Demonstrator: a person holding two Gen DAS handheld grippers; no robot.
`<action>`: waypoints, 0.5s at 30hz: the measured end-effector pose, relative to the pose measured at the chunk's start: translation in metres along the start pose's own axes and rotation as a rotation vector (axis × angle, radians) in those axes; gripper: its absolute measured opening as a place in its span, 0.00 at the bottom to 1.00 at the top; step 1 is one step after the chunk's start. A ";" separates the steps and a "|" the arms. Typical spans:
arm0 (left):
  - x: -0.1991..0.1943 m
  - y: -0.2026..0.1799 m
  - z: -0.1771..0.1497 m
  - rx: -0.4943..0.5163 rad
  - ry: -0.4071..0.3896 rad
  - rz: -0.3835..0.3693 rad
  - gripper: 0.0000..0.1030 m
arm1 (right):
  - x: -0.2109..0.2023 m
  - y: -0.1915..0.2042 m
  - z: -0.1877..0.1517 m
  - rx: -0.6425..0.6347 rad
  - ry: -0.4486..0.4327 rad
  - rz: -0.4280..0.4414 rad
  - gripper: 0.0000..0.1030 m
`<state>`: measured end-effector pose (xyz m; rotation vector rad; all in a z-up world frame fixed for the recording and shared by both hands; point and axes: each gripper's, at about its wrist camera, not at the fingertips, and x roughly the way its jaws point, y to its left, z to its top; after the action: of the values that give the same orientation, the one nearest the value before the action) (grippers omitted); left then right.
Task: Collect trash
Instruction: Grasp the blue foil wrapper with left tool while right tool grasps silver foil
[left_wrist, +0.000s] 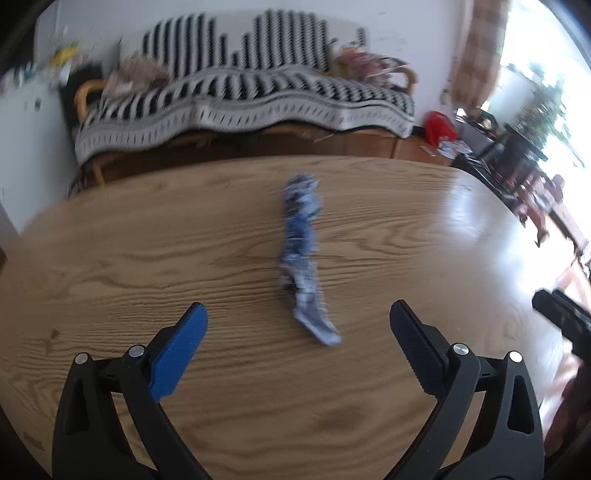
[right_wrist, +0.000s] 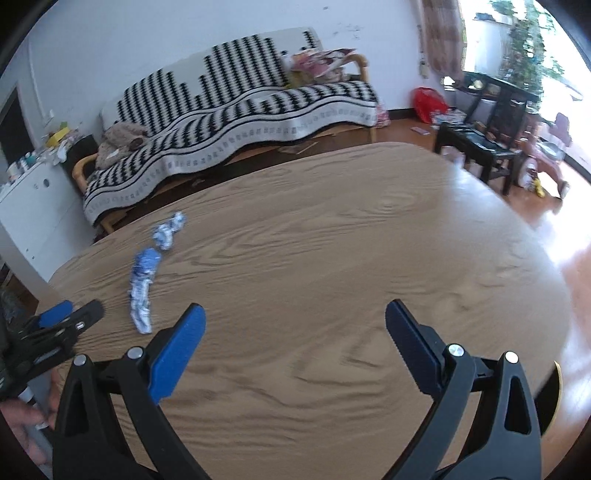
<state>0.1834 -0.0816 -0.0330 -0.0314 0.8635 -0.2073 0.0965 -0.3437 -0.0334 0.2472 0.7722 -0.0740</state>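
**Right now: both tongs wide, wrapper on the table**

Spread wide and empty, left gripper (left_wrist: 298, 314) above the wooden table (left_wrist: 147, 229), one blue pad (left_wrist: 177, 354) on its left finger, a black one on the other. Straight ahead of those fingers, flat on the wood: crumpled blue-and-white wrapper (left_wrist: 303, 258), long and twisted, near end lying between the two fingertips but not touching either. Blurred in the left view, so print unreadable.

Equally wide, right gripper (right_wrist: 295, 314), holding nothing, over bare wood nearer the table's middle. Seen from there, same wrapper (right_wrist: 144, 280) well off to the left, just beyond the left gripper's tip (right_wrist: 70, 314).

Behind the table's far edge, sofa (right_wrist: 236, 122) under a black-and-white blanket; past the table's right corner, dark chair (right_wrist: 480, 122) and red bag (right_wrist: 428, 99) on the floor.
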 end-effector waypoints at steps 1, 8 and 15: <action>0.005 0.007 0.002 -0.015 0.004 0.000 0.93 | 0.012 0.011 0.001 -0.013 0.013 0.007 0.92; 0.056 0.020 0.014 -0.036 0.056 -0.023 0.93 | 0.073 0.051 0.007 -0.063 0.068 0.003 0.92; 0.085 0.004 0.024 0.082 0.054 -0.034 0.72 | 0.110 0.059 0.022 -0.086 0.086 -0.015 0.92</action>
<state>0.2557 -0.0950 -0.0815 0.0362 0.9082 -0.2765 0.1992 -0.2896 -0.0835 0.1636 0.8609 -0.0448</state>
